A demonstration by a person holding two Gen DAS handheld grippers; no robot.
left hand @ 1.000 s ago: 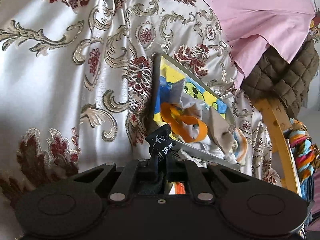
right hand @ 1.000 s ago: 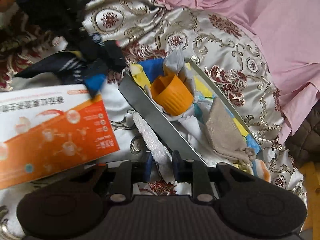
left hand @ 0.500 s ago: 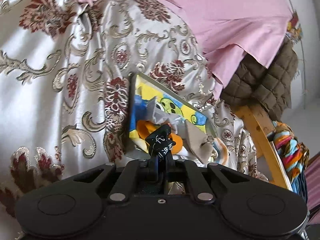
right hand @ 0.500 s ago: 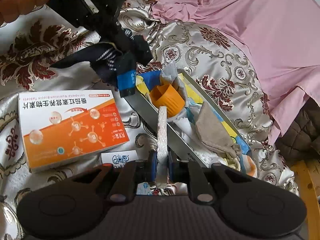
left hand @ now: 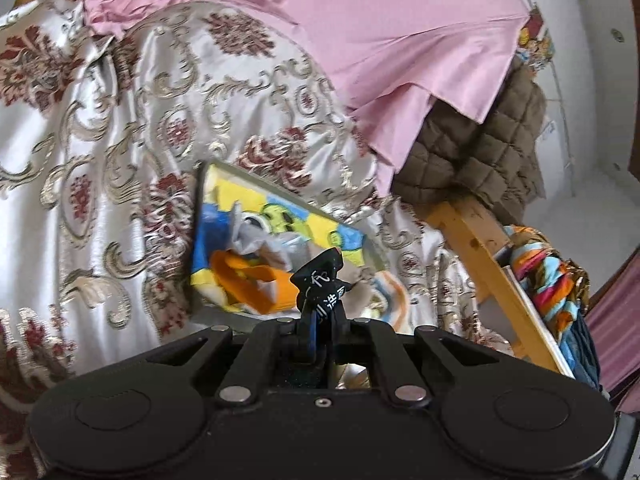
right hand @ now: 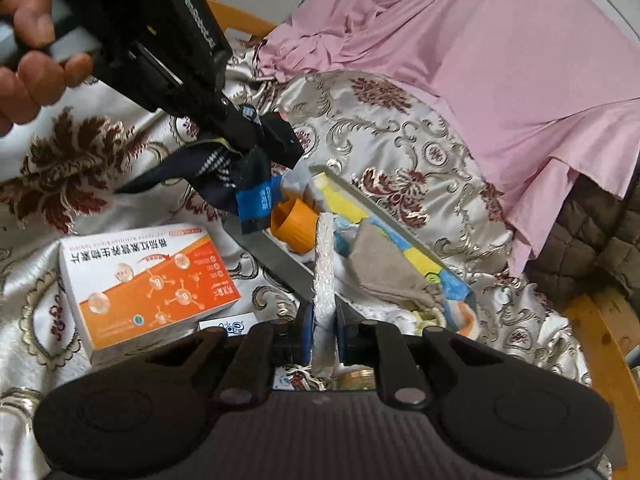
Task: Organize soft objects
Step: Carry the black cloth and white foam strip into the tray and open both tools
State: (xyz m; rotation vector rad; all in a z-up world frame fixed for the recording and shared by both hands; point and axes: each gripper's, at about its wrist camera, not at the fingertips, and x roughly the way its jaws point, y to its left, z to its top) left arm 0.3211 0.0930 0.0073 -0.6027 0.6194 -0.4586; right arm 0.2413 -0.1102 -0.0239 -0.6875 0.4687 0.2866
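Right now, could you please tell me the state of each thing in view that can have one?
Left tongs: shut on dark socks, held above the bedspread.
Right tongs: just closed further, shut on white foam strip, which stands upright.
Tray: lying on the bedspread, holding soft items.
Orange cup: on its side in the tray.
Beige cloth: crumpled in the tray.
Orange box: closed, lying flat.
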